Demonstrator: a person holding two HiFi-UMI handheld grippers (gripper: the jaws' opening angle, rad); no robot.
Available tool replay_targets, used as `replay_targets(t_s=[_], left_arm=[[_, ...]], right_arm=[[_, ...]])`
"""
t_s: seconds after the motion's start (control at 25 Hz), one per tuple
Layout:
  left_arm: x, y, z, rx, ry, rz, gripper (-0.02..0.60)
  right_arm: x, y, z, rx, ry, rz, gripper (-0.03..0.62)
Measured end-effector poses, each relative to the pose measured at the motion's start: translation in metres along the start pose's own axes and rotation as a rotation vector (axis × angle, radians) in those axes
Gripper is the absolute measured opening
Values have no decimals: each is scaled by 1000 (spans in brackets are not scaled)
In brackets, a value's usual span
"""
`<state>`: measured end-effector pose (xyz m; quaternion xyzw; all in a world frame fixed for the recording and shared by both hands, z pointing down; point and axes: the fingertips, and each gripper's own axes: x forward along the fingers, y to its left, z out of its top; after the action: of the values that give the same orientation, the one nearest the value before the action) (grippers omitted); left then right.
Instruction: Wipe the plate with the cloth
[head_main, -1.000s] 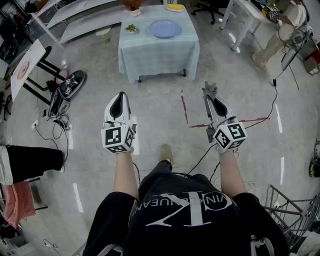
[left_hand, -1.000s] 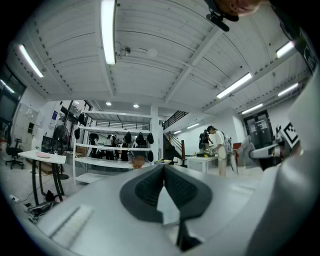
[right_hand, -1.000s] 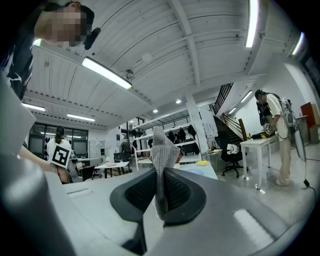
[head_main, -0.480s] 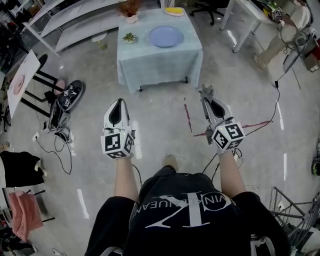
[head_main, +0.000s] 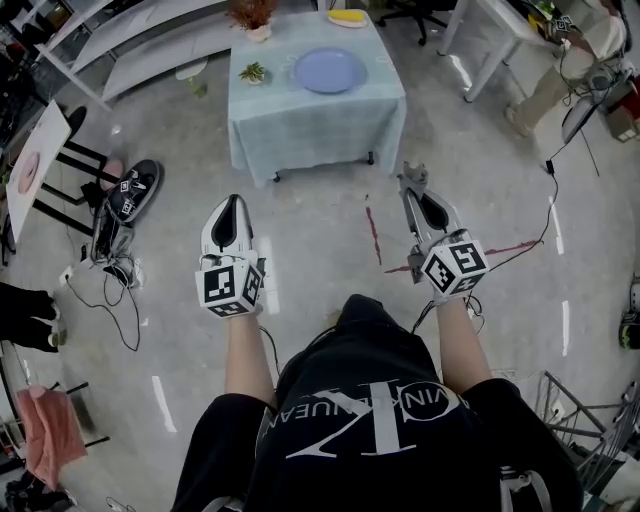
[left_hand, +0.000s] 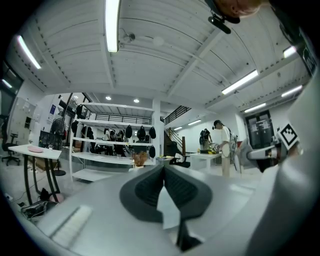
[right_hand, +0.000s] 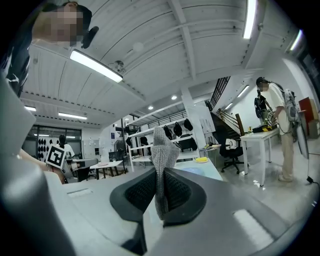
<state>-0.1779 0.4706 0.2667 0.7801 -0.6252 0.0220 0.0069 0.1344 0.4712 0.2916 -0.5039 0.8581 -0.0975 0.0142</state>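
The grey knitted cloth (right_hand: 164, 145) looked soft, light and limp, likely to flop unless taken by a bunched edge. It was gripped just so: the right claw (right_hand: 162, 172) was pinched tight on it, a tuft standing up above the jaws. Left of centre in the head view, the left claw (head_main: 229, 205) was pressed together on nothing. Well apart from both, at the upper middle of that frame, the round blue plate (head_main: 329, 71) lay on the pale checked-cloth surface (head_main: 310, 125). The plate was probably stiff, smooth and breakable, and it might slide under a wipe, so steadying its rim seemed wise.
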Motion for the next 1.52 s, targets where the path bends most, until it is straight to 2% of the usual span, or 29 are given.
replay_targets(t_s=[0.32, 0.76, 1.12, 1.52], left_arm=[[28, 23, 1, 4, 3, 36, 0], [152, 41, 8, -18, -12, 57, 0], [240, 34, -1, -18, 29, 42, 0], [301, 37, -30, -20, 94, 57, 0]], right_arm=[[42, -20, 8, 12, -20, 6, 28], [143, -90, 29, 14, -16, 21, 29], [213, -145, 34, 23, 14, 41, 29], [272, -187, 18, 42, 52, 65, 29]])
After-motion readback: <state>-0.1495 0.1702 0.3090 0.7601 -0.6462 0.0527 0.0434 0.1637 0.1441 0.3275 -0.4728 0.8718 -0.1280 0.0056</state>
